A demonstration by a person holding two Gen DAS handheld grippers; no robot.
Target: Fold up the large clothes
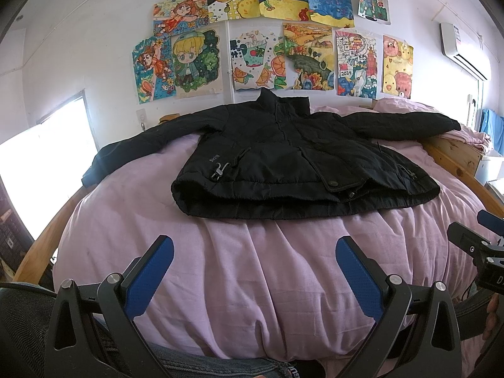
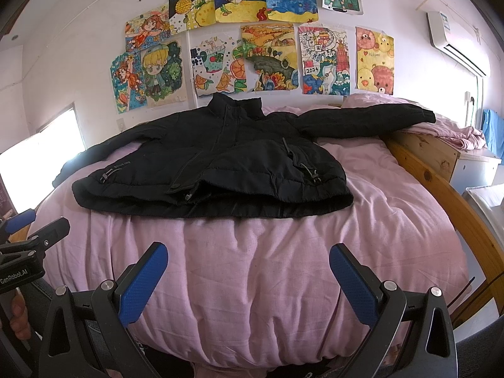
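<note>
Both wrist views facing jacket (image 1: 283,157)

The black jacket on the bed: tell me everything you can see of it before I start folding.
The black jacket lies flat and front-up on the pink bed cover, collar toward the wall with the drawings, hem toward the cameras. It looks padded and quilted, with a matte fabric. The stand-up collar is raised, the front placket closed with snaps, and cord toggles sit near each lower pocket. Both sleeves are spread out sideways; one drapes over the bed's left edge. Only the cover touches it; both hand-held grippers are short of the hem.
</note>
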